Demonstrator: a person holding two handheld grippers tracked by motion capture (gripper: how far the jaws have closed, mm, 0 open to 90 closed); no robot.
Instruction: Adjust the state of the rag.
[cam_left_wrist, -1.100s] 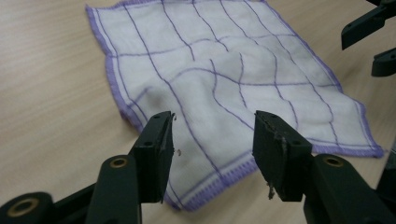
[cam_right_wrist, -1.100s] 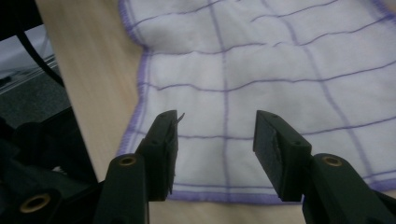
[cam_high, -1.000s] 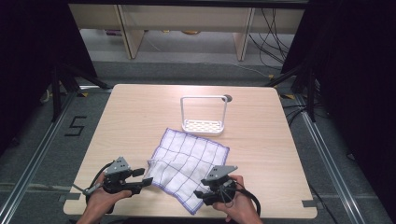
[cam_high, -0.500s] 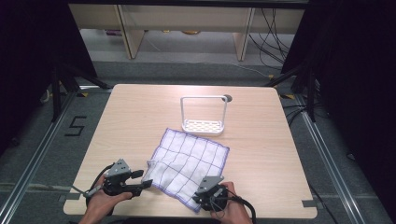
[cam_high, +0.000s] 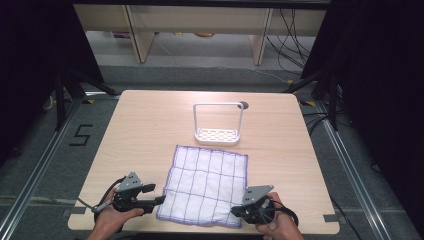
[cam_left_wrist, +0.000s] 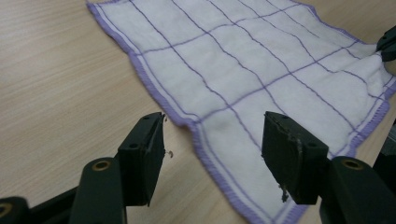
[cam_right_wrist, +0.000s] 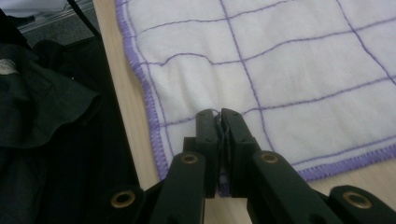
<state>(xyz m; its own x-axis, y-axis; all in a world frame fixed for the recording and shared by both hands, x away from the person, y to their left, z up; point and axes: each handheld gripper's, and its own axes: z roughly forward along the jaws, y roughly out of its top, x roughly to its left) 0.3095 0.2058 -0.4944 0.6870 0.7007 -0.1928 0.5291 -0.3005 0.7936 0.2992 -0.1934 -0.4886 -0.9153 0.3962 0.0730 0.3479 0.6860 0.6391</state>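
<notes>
Right tool (cam_high: 239, 210) pinching cloth (cam_high: 207, 182) corner, left tool (cam_high: 159, 196) spread at opposite corner

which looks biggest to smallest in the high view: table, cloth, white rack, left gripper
1. table
2. cloth
3. white rack and left gripper, body included: they look about the same size. The gripper is nearer the camera, so I would not rank these two.
</notes>
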